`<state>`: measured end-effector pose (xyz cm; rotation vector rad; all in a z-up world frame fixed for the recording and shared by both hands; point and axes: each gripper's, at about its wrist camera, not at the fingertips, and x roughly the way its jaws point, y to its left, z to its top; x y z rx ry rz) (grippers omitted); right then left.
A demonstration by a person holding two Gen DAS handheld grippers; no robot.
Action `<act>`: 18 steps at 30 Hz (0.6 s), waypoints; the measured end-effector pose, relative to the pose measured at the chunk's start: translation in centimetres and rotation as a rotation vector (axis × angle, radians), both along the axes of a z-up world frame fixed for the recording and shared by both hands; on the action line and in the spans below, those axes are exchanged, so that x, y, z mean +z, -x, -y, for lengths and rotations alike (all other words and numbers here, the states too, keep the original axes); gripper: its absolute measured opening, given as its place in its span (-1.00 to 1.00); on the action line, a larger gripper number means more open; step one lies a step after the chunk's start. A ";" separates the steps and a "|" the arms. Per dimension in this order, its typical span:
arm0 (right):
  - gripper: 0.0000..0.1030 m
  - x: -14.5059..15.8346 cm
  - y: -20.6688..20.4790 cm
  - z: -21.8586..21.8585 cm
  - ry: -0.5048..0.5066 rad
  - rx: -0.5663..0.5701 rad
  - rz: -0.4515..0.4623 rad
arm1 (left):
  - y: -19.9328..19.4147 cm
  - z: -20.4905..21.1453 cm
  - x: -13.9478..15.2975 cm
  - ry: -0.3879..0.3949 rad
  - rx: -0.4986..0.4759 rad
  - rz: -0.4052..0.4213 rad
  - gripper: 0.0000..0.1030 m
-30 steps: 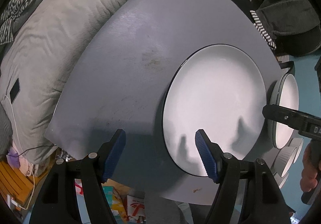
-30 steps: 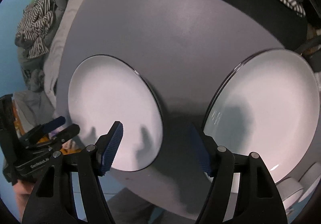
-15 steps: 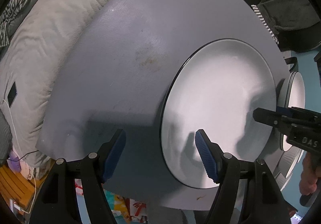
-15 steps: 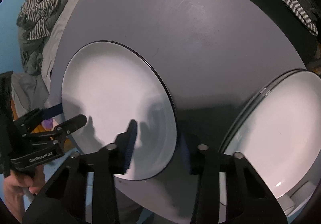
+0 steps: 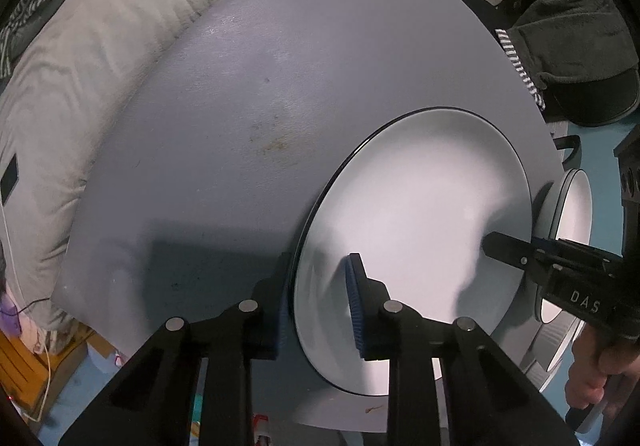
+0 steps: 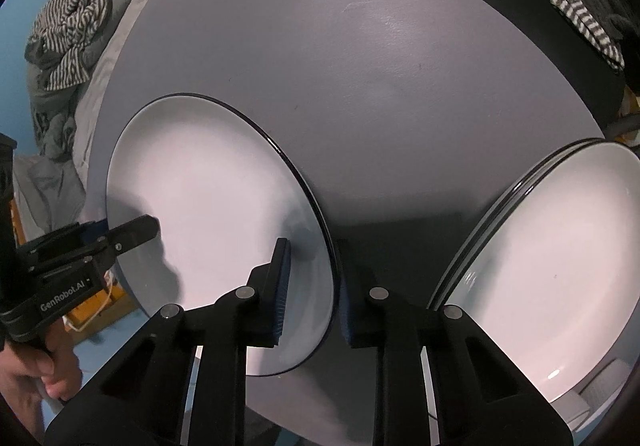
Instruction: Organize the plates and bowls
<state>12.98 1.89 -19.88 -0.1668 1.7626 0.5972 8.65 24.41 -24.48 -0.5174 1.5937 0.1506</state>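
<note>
A white plate with a dark rim (image 5: pixel 420 214) (image 6: pixel 208 198) lies on the grey table (image 5: pixel 240 106). My left gripper (image 5: pixel 318 306) straddles its left rim: one finger (image 5: pixel 276 314) stands outside on the table, the other pad (image 5: pixel 354 306) over the plate's face. Its jaws are closing, with a gap still showing. My right gripper (image 6: pixel 312 286) straddles the opposite rim the same way, jaws closing and a gap left. Each gripper shows in the other's view: right gripper (image 5: pixel 492 246), left gripper (image 6: pixel 148 226). A stack of matching plates (image 6: pixel 560 266) (image 5: pixel 572 222) sits to the right.
A grey cushion (image 5: pixel 80 86) lies along the table's left side. Striped clothes (image 6: pixel 68 42) are piled beyond it. A dark chair with a striped cloth (image 6: pixel 576 22) stands at the far right. White bowls (image 6: pixel 604 382) show below the plate stack. A hand (image 6: pixel 36 378) holds the left gripper.
Both grippers have come closer to the plate. The right jaws narrowed steadily over the right rim. The left jaws stayed wide, then narrowed over the left rim.
</note>
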 end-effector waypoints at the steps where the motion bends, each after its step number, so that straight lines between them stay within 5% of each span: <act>1: -0.59 0.0 0.0 0.1 0.001 -0.013 -0.003 | 0.0 0.0 0.0 -0.001 -0.004 0.004 -0.51; 18: -0.67 0.9 0.4 2.0 -0.014 -0.107 -0.032 | 0.6 0.2 -0.4 0.010 0.018 0.001 -0.53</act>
